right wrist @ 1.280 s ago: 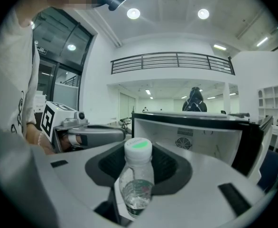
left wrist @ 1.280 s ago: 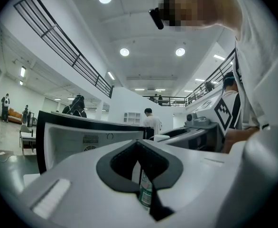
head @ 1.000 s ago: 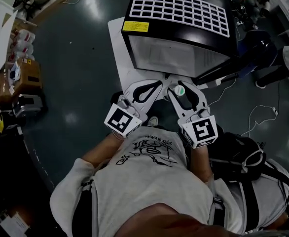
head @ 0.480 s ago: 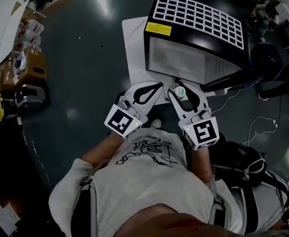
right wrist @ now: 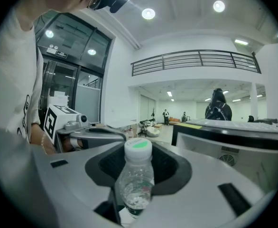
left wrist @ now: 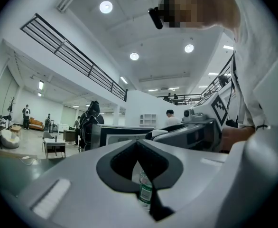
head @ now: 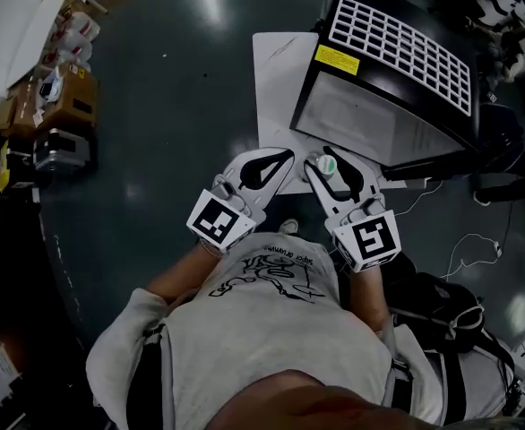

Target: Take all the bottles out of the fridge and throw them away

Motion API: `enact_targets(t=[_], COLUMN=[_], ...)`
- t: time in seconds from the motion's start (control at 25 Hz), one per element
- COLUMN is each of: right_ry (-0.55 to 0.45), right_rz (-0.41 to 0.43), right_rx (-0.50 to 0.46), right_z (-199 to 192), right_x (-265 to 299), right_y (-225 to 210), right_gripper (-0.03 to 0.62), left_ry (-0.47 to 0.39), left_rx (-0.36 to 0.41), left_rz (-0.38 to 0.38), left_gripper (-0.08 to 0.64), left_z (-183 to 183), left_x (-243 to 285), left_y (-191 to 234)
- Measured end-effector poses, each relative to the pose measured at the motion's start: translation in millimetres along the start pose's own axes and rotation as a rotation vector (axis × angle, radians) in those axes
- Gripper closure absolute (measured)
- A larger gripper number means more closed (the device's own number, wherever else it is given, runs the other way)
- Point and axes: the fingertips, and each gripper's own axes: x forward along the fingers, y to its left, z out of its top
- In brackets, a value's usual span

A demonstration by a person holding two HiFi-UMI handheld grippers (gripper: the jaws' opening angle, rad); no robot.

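The dark, glossy floor (head: 155, 106) fills most of the head view. On it lies a flat white sheet (head: 276, 88), and on this sheet stands the black box-shaped fridge (head: 383, 119), with a white grid on its top and a pale smooth front. Near the fridge stands the person in a grey printed T-shirt (head: 271, 330), who holds both tools level in front of the body. The white plastic left gripper (head: 285, 157) has its fingers almost together, with only a diamond-shaped gap between the black pads (left wrist: 115, 167). Low in the narrow slit it holds a small clear plastic bottle with a green label (left wrist: 146, 191); only the shoulder and the label are seen. The white plastic right gripper (head: 330, 161), just beside the left one, has its fingers wider and closed around a clear round plastic bottle with a white cap and a green spot on it (right wrist: 138, 175). This bottle is upright, out of the fridge, and its cap rises above the fingers.
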Motion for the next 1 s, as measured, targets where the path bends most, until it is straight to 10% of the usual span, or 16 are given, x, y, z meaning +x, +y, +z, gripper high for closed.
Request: enact_targets(t=[1.0], right_ry=[-0.015], right_rz=[0.235], right_rx=[-0.077], right_z=[41.2], right_x=[123.9], right_y=[115.2], right_gripper=[0.434], left_ry=[-0.003], left_rx=[-0.017], left_rz=[0.256], left_gripper=[0.552], left_z=[9.4], left_x=[-150.9], left_y=[104.0])
